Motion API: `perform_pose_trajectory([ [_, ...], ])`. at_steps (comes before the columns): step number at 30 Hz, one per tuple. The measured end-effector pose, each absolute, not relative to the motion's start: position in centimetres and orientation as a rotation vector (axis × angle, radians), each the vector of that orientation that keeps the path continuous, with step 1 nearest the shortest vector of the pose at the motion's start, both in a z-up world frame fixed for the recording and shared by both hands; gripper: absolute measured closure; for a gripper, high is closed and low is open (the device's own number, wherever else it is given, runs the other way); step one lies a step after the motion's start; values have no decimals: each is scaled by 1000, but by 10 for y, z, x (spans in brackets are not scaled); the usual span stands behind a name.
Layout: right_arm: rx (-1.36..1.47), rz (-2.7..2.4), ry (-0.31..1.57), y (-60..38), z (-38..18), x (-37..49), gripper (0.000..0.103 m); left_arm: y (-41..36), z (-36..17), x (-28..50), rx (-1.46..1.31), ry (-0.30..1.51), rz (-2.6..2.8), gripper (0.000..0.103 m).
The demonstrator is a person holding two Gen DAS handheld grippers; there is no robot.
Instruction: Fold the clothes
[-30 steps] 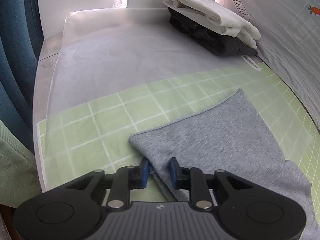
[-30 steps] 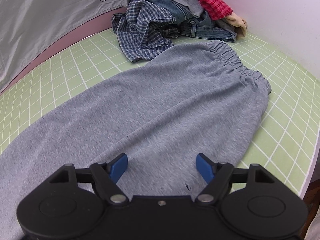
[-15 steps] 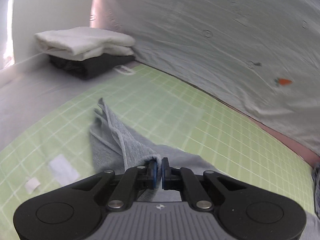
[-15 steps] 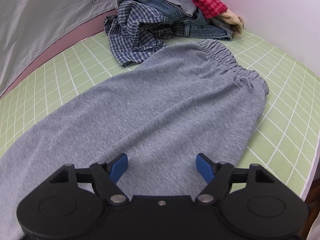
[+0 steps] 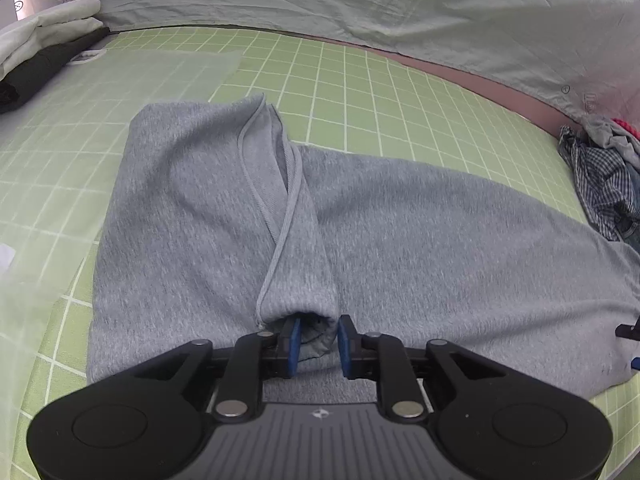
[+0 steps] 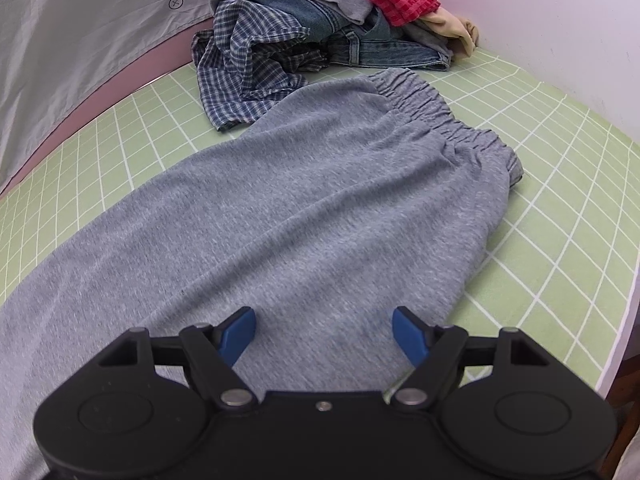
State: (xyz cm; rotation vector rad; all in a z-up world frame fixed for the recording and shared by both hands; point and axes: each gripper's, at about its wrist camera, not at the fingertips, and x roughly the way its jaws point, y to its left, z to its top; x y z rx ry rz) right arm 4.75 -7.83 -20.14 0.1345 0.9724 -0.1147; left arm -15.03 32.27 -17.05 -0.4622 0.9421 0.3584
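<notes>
left gripper (image 5: 317, 340) opening around folded grey trousers (image 5: 280, 216) hem; right gripper (image 6: 324, 334) agape

My left gripper (image 5: 318, 340) tilts steeply downward with its jaws opening, blue pads parting around a bunched fold of the grey trousers (image 5: 360, 232), while my right gripper (image 6: 324, 334) points down at a similar angle, its jaws spread wide and holding nothing.
</notes>
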Motion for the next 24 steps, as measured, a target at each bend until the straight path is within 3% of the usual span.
perform_pose_trajectory([
  [8,143,-122,983,-82,-206,51,26,358,-155,-149,-632,834,486,76],
  [15,140,-135,987,-80,-209,52,25,362,-175,-120,-458,961,551,86],
  [24,131,-168,991,-76,-212,55,23,329,-181,-85,-312,997,366,88],
])
